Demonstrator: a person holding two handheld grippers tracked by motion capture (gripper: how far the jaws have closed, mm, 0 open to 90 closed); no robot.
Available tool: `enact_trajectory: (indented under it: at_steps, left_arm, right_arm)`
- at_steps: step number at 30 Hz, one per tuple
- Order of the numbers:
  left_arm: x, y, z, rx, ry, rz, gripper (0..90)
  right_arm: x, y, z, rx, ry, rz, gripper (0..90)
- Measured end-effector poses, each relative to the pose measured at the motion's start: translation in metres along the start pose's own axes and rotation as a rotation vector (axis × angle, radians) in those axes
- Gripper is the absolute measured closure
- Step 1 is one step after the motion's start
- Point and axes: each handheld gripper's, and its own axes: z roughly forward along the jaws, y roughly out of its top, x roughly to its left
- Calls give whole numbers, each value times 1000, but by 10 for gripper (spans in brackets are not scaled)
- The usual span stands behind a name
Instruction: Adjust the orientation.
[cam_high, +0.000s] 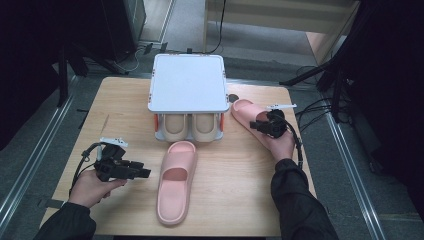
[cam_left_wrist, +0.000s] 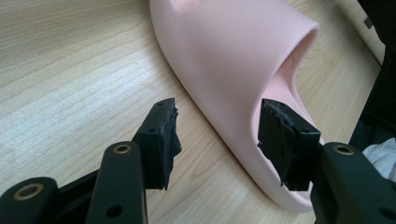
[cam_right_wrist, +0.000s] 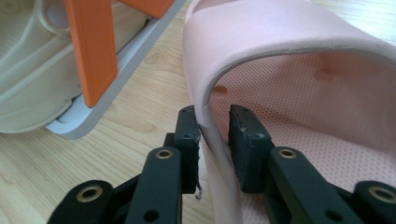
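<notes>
Two pink slippers lie on the wooden table (cam_high: 120, 100). One slipper (cam_high: 175, 200) (cam_left_wrist: 233, 56) lies lengthwise in the middle. My left gripper (cam_high: 145, 172) (cam_left_wrist: 217, 121) is open just to its left, its jaws level and pointing at the slipper's side, one pad in front of the strap opening. The other slipper (cam_high: 244, 111) (cam_right_wrist: 289, 37) lies at the right, beside the rack. My right gripper (cam_high: 256, 125) (cam_right_wrist: 215, 116) straddles the edge of its strap: the outer pad touches it and a thin gap shows at the inner pad.
A white-topped rack (cam_high: 187, 82) with orange posts (cam_right_wrist: 93, 46) stands at the back middle, with a pair of beige slippers (cam_high: 189, 127) (cam_right_wrist: 28, 70) on its low shelf. The floor and dark stands surround the table. The table's edge runs close behind the right hand.
</notes>
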Motion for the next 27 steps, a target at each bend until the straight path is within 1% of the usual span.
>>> enact_trajectory:
  at_steps: [7, 10, 12, 14, 16, 18, 21, 23, 27]
  left_arm:
    - [1, 1, 1, 6, -3, 0, 455]
    - [1, 1, 1, 1, -3, -1, 452]
    - [1, 0, 0, -1, -1, -1, 452]
    - [1, 1, 1, -2, 0, 1, 449]
    - [1, 1, 1, -4, 1, 1, 447]
    - [1, 1, 1, -6, 2, 4, 445]
    - [1, 1, 1, -8, 4, 6, 440]
    - [1, 1, 1, -9, 6, 6, 435]
    - [1, 2, 1, -12, 6, 11, 432]
  right_arm:
    - [3, 5, -4, -11, -13, -5, 808]
    - [7, 8, -7, -32, -40, -35, 855]
    - [8, 11, -10, -40, -47, -34, 857]
    - [9, 13, -13, -45, -28, -9, 857]
    - [9, 13, -15, -44, -33, -10, 858]
    - [9, 14, -17, -50, -29, -4, 858]
    - [10, 15, -23, -62, -20, 13, 858]
    - [13, 16, -28, -63, -23, 1, 858]
    - [21, 12, -39, -57, -12, -10, 857]
